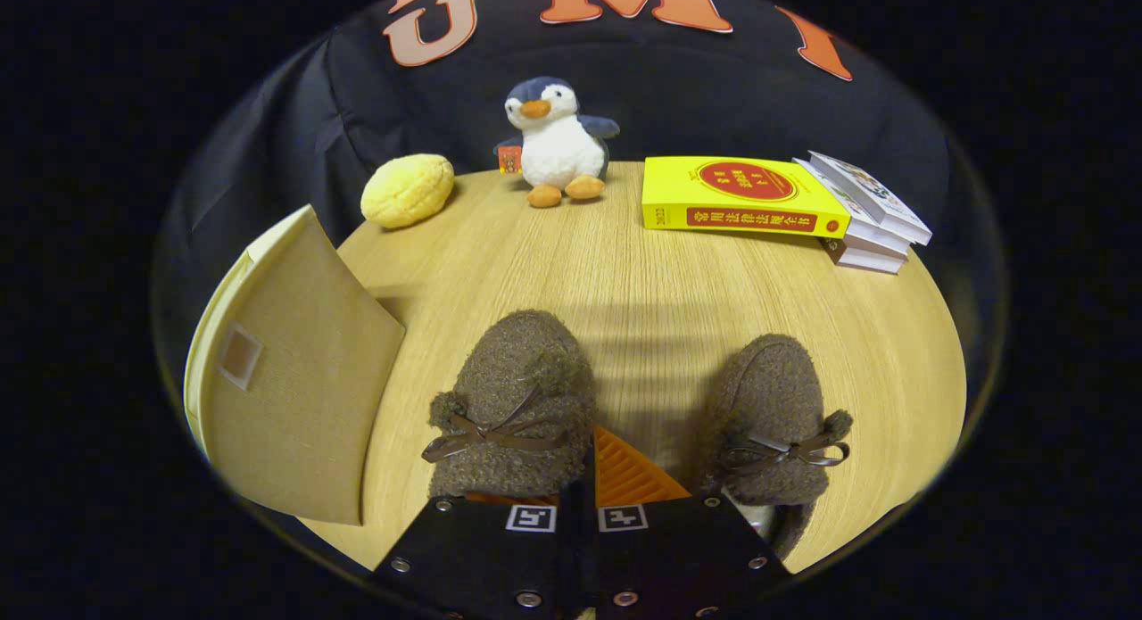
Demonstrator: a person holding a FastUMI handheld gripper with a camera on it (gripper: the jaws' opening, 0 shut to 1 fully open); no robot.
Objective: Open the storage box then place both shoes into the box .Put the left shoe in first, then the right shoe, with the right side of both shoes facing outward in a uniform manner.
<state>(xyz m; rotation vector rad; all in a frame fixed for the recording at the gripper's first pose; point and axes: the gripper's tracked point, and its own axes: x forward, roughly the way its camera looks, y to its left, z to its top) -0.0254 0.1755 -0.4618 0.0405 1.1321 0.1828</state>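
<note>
At the bottom centre of the frame the gripper (584, 477) appears clenched, its fingers pinching the inner side of the left fuzzy brown slipper (513, 410), while the right fuzzy brown slipper (774, 424) lies apart at lower right on the wooden table (624, 281). The beige fabric storage box (285, 379) stands at left. Along the top sit a yellow bun-shaped plush (408, 190), a penguin plush (558, 143), a yellow book (740, 196) and stacked white books (870, 219).

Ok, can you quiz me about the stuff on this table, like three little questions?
1. True or false: the plush penguin stands beyond the fuzzy shoes.
2. What sits between the penguin and the storage box? A: yellow book. B: yellow bun. C: a cup.
3. Fill in: the gripper, fingers close together, is at the edge of one fuzzy ____.
Key: 1 true; 2 B; 3 shoe.
</note>
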